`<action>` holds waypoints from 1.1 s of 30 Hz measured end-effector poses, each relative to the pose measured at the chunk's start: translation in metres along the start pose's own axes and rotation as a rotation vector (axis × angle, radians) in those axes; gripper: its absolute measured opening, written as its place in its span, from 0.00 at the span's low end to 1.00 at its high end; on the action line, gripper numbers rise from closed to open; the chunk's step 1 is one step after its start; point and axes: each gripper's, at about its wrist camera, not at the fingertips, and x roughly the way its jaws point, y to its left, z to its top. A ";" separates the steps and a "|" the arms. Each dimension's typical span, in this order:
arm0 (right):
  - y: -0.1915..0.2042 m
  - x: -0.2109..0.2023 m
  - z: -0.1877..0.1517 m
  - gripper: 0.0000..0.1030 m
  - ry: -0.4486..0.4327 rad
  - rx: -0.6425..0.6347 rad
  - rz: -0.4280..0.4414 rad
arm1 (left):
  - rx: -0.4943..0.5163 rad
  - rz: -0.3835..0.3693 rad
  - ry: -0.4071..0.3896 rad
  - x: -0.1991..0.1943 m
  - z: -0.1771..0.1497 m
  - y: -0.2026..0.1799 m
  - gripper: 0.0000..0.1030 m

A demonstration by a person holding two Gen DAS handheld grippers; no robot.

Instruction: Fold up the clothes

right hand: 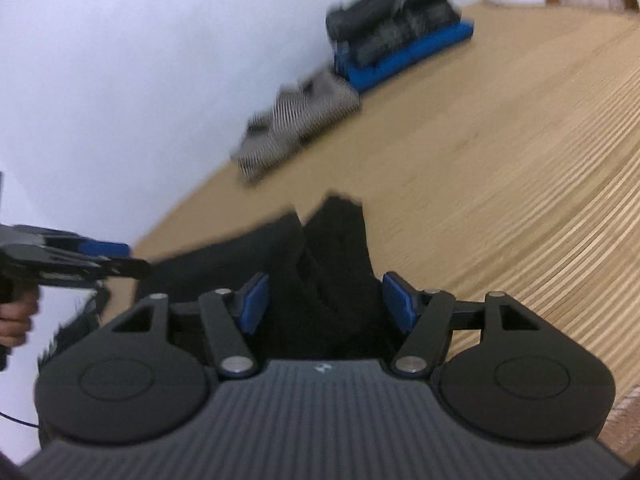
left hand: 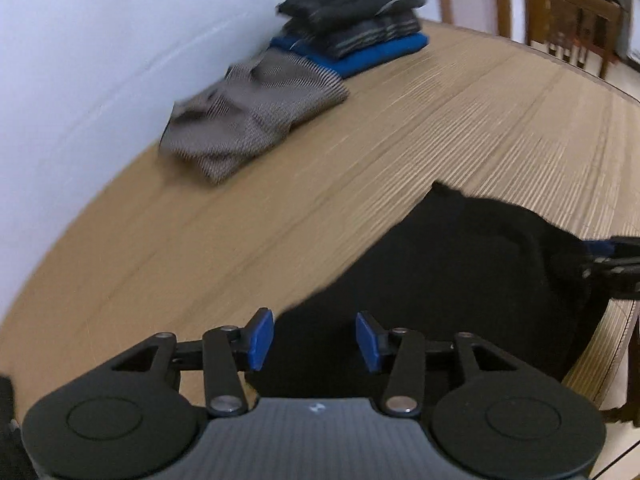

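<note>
Left wrist view shows a black garment (left hand: pixel 460 280) lying on the wooden table (left hand: pixel 200 240), right under the left gripper (left hand: pixel 315 339). Its blue pads (left hand: pixel 260 338) stand apart and hold nothing, with the cloth below the gap. At the back by the white wall (left hand: pixel 100 60) sits a folded gray striped piece (left hand: pixel 256 116), and next to it a pile of folded clothes (left hand: pixel 352 28) with a blue one at the bottom. Right wrist view shows the right gripper (right hand: pixel 324 304) wide apart over the same black cloth, not pinching it. A hand (right hand: pixel 16 320) holds the other tool. No boxes or baskets show.
</note>
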 end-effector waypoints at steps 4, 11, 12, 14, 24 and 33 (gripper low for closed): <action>0.008 -0.004 0.005 0.23 0.017 0.029 0.045 | -0.013 -0.011 -0.002 0.001 -0.012 0.009 0.47; 0.028 -0.036 -0.008 0.27 0.092 -0.021 -0.038 | 0.000 -0.104 -0.031 0.016 -0.032 0.000 0.52; 0.025 -0.025 -0.016 0.35 0.143 -0.037 -0.092 | 0.023 -0.097 -0.031 0.022 -0.034 -0.006 0.53; 0.026 -0.019 -0.025 0.41 0.155 -0.053 -0.149 | 0.044 -0.072 -0.047 0.029 -0.038 -0.014 0.52; 0.048 -0.021 0.055 0.68 0.080 -0.174 -0.130 | -0.090 -0.091 -0.126 0.009 -0.051 0.005 0.52; 0.013 0.078 0.081 0.15 0.303 -0.169 0.178 | -0.269 0.077 -0.070 -0.002 -0.040 0.000 0.54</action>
